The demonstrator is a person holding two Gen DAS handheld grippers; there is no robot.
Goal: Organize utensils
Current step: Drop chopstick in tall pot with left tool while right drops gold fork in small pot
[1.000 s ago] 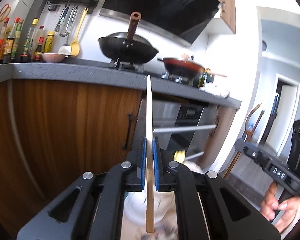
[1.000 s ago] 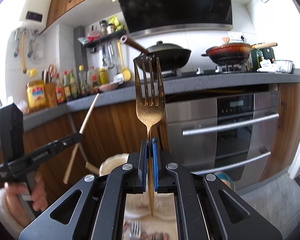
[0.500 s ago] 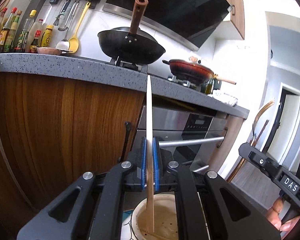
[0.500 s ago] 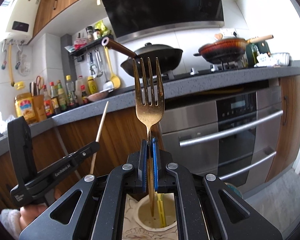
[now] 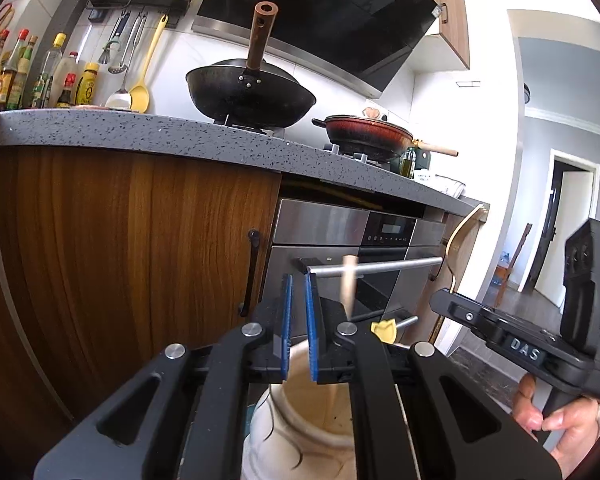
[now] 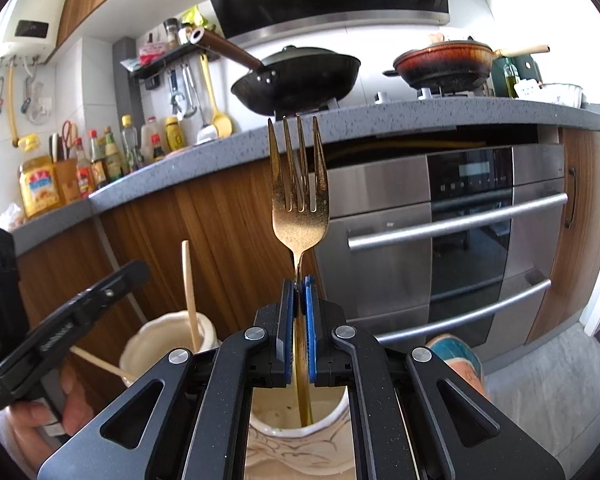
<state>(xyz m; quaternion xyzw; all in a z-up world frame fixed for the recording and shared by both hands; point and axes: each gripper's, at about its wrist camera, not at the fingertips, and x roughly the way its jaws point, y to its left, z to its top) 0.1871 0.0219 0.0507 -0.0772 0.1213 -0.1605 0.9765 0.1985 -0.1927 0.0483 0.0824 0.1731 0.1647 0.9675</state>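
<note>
My left gripper [image 5: 297,328] is open and empty above a cream ceramic holder [image 5: 296,428]. A wooden chopstick [image 5: 348,284] stands loose in that holder, leaning right of the jaws. It also shows in the right wrist view [image 6: 189,292], upright in a cream holder [image 6: 140,352], with a second chopstick [image 6: 100,364] sticking out to the left. My right gripper [image 6: 299,312] is shut on a gold fork [image 6: 299,184], tines up, handle end down inside a second cream holder [image 6: 300,432]. The fork [image 5: 458,240] and right gripper [image 5: 500,332] show in the left wrist view.
Wooden cabinets [image 5: 120,264] and a steel oven with bar handles [image 6: 456,224] stand close ahead. Above is a grey counter [image 5: 140,132] with a black wok [image 5: 252,96], a red pan [image 5: 368,136] and bottles [image 5: 28,76]. A yellow item [image 5: 384,330] sits behind the holder.
My left gripper has opened and let go of the chopstick, which now stands in the holder. My right gripper has lowered the fork's handle into its holder.
</note>
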